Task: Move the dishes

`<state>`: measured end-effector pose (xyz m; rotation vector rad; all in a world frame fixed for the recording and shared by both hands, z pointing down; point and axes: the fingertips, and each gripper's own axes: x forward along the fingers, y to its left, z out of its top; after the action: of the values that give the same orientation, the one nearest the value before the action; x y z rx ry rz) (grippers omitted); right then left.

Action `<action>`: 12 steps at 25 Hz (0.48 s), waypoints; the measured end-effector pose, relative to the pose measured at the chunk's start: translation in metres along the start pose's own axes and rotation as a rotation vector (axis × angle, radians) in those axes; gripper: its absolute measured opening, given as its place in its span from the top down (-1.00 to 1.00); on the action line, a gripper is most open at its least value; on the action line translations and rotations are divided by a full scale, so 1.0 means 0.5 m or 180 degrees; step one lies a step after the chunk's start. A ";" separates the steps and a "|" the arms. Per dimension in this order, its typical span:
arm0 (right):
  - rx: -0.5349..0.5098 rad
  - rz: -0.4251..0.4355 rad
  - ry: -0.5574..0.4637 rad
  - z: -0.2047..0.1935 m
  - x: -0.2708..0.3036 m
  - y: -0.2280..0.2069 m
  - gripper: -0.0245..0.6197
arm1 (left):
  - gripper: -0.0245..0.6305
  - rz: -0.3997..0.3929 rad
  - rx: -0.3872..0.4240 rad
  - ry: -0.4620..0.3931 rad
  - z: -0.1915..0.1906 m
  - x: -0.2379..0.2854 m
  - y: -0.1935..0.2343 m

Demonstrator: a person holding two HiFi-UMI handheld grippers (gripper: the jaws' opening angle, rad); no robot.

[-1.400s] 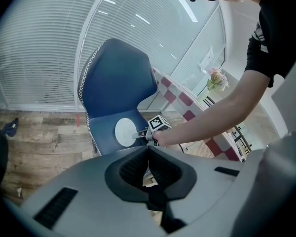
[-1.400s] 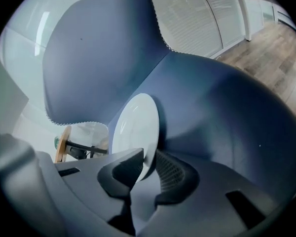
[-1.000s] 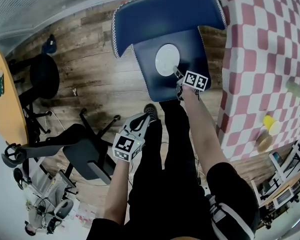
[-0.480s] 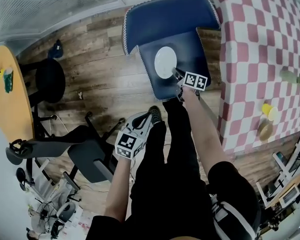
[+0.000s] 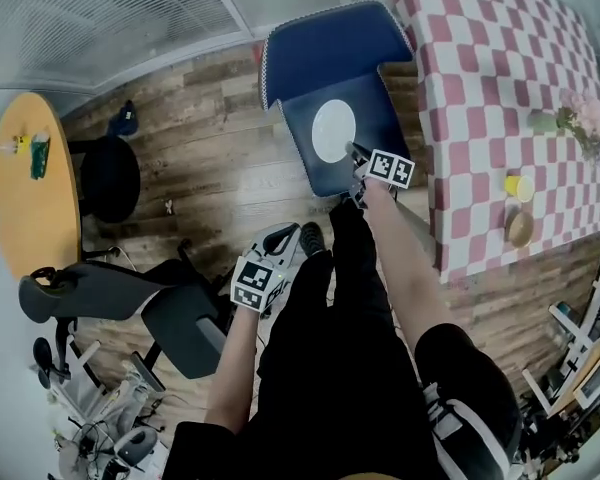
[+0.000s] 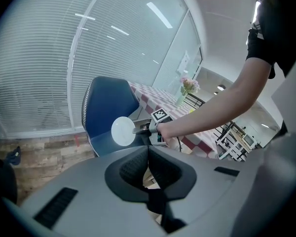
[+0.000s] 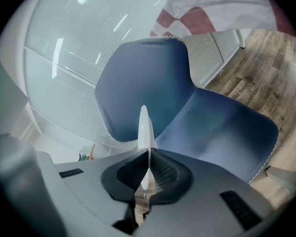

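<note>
Because the thin round white plate (image 5: pixel 333 131) offers only an edge, the right gripper (image 7: pixel 148 152) clamps its rim, holding it over the blue upholstered chair (image 5: pixel 330 43); the left gripper (image 6: pixel 148 148), closed on nothing, hangs short of that chair.

- The head view looks steeply down from above the person onto a blue chair (image 5: pixel 325 53) and a checked table (image 5: pixel 480 68).
- The left gripper view faces that chair from farther back, roughly level.
- The right gripper view sits close over the seat, seemingly rolled sideways.
- All three share the chair and the white plate (image 5: pixel 333 131).
</note>
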<state>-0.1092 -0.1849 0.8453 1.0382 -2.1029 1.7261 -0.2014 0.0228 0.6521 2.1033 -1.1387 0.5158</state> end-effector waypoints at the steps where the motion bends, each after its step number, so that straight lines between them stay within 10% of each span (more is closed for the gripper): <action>1: 0.0004 0.0014 -0.0043 -0.001 -0.019 0.017 0.84 | 0.85 -0.0017 0.0013 -0.0021 0.001 -0.017 -0.009; 12: 0.0037 0.0187 -0.0457 -0.038 -0.243 0.144 0.84 | 0.85 -0.0071 0.0193 -0.0181 -0.033 -0.160 -0.100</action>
<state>-0.0727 -0.1182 0.7249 1.1464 -2.2332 1.7405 -0.2029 0.0998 0.5953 2.1929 -1.1431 0.4886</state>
